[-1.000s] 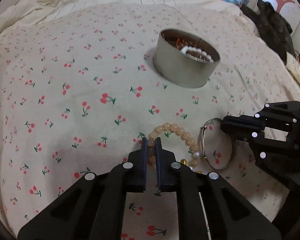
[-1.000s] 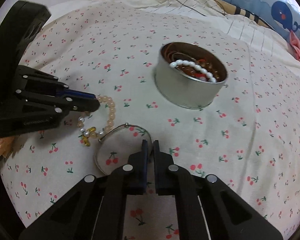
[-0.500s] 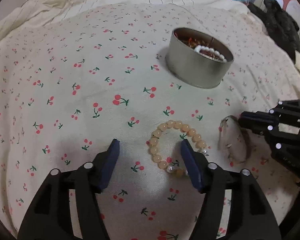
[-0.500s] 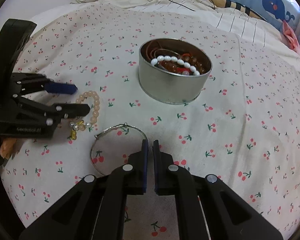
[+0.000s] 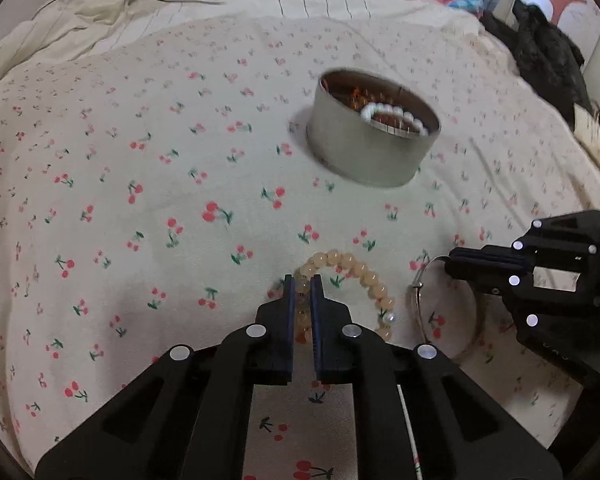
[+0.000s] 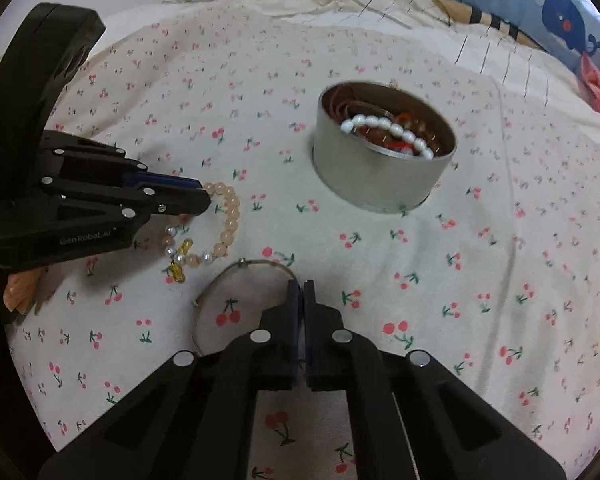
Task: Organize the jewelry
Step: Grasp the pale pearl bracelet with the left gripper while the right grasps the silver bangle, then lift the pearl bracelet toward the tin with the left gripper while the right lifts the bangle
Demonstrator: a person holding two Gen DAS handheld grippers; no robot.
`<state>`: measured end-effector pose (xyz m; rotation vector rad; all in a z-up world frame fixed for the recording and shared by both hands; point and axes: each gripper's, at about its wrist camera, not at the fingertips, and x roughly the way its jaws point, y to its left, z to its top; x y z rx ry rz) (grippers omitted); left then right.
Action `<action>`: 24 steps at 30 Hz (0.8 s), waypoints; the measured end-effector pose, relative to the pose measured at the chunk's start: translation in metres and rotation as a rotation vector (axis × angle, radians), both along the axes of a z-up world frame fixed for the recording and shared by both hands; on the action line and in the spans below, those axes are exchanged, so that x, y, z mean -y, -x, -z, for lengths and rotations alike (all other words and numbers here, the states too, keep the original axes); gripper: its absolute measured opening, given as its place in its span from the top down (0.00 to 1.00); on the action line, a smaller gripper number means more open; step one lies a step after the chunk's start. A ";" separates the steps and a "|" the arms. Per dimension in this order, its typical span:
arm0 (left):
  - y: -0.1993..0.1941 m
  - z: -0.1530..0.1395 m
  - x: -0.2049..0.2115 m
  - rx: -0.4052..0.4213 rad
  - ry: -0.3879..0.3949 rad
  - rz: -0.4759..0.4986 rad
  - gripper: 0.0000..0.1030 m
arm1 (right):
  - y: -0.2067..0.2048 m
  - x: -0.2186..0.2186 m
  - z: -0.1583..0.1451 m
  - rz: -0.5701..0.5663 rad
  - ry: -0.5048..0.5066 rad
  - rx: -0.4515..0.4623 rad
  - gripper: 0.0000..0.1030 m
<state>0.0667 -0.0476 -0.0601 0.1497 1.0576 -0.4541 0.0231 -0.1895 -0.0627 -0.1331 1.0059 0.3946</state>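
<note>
Cherry-print bedspread (image 5: 148,184), round tin (image 5: 364,152) beyond your grippers
Your left gripper (image 5: 302,280) is closing on the peach bead bracelet (image 5: 364,276); your right gripper (image 6: 301,286) pinches the thin bangle (image 6: 236,270) just beside

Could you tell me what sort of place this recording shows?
Probably a bedroom, on a bed: a cherry-print cream bedsheet is the work surface, a rumpled beige quilt lies behind, and a blue whale-print pillow sits at the edge.

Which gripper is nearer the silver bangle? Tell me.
Right. The right gripper is shut on the silver bangle's wire; the left gripper is beside it, clamping the peach bead bracelet.
</note>
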 end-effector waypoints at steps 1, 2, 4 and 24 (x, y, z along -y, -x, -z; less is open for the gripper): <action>0.000 -0.003 -0.003 0.007 0.009 -0.006 0.94 | 0.000 0.003 -0.001 0.012 0.004 0.009 0.97; 0.000 -0.005 -0.005 0.011 0.020 -0.012 0.94 | -0.001 0.008 -0.004 0.032 0.006 0.020 0.97; -0.001 -0.007 -0.004 0.019 0.041 -0.016 0.94 | -0.004 0.018 -0.007 0.063 0.014 0.030 0.97; -0.006 0.007 0.004 0.017 -0.086 -0.031 0.85 | -0.014 0.038 0.009 0.156 0.086 -0.027 0.97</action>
